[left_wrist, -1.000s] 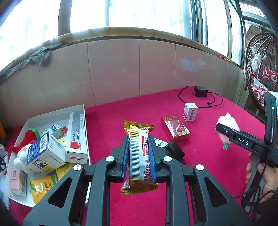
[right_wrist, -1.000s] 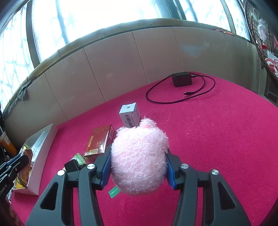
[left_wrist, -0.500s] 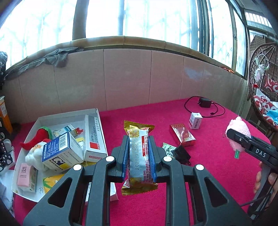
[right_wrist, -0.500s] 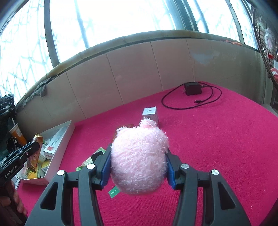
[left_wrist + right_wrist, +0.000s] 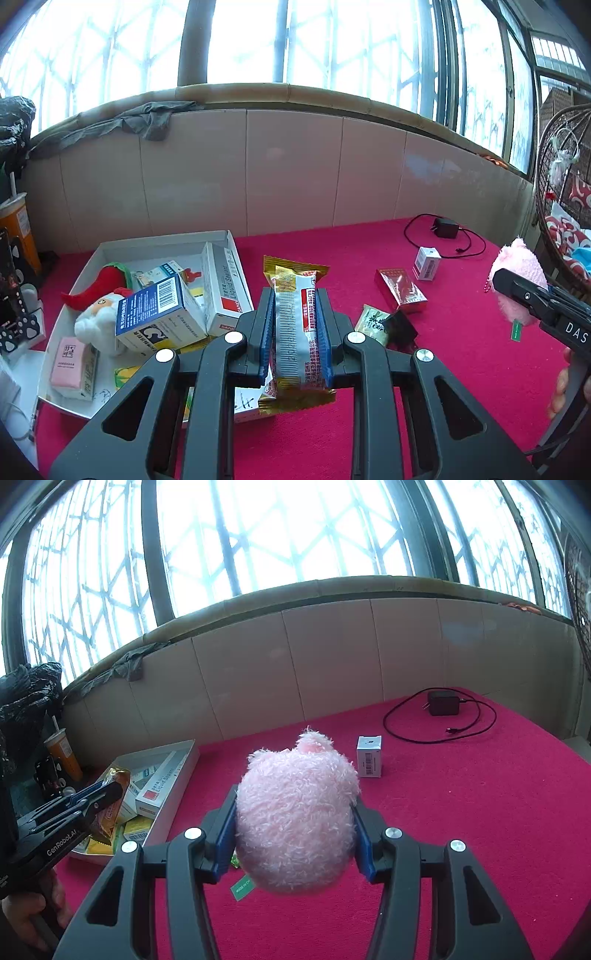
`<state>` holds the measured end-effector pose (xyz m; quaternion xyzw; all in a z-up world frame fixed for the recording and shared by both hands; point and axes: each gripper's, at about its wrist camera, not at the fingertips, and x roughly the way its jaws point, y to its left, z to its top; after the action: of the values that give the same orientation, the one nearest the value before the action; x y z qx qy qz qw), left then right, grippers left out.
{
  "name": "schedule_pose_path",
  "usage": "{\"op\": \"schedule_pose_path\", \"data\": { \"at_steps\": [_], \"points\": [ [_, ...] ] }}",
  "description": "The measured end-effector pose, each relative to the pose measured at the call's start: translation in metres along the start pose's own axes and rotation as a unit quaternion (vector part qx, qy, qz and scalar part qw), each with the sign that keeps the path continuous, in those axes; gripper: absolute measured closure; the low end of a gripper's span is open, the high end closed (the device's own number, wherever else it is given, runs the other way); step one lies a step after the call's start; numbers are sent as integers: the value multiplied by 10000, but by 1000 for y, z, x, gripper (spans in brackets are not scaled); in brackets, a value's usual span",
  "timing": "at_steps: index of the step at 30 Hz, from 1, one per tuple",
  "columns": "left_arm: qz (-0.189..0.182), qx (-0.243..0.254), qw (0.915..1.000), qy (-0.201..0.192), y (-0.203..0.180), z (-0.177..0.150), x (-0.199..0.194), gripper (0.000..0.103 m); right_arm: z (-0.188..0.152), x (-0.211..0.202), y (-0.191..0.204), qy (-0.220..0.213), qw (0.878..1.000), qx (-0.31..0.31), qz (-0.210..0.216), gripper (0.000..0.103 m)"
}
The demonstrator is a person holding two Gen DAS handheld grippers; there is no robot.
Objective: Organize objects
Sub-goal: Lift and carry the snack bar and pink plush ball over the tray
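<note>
My left gripper (image 5: 295,325) is shut on a gold and silver snack packet (image 5: 295,332), held above the red cloth by the near right edge of the white tray (image 5: 162,245). The tray holds several boxes, a Santa plush (image 5: 98,314) and a pink bar (image 5: 68,363). My right gripper (image 5: 295,812) is shut on a pink plush toy (image 5: 295,819), held above the cloth to the right of the tray (image 5: 184,771). The plush also shows in the left wrist view (image 5: 519,280).
On the red cloth lie a red box (image 5: 400,291), a small white box (image 5: 426,263), a green sachet (image 5: 373,321) with a black clip (image 5: 400,328), and a black charger with cable (image 5: 443,705). A tiled wall runs behind. An orange cup (image 5: 64,753) stands left.
Both grippers have moved left and back with their loads; the tray now sits closer to the left gripper and more of it shows. Both grips are unchanged.
</note>
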<state>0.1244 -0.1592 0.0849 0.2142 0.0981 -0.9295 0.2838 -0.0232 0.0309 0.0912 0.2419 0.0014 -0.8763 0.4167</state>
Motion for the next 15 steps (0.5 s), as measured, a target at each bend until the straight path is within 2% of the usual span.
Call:
{"op": "schedule_pose_path", "data": {
  "at_steps": [15],
  "points": [
    [47, -202, 9997, -142, 22, 0, -14, 83, 2, -5, 29, 8, 9995, -309, 81, 49]
  ]
}}
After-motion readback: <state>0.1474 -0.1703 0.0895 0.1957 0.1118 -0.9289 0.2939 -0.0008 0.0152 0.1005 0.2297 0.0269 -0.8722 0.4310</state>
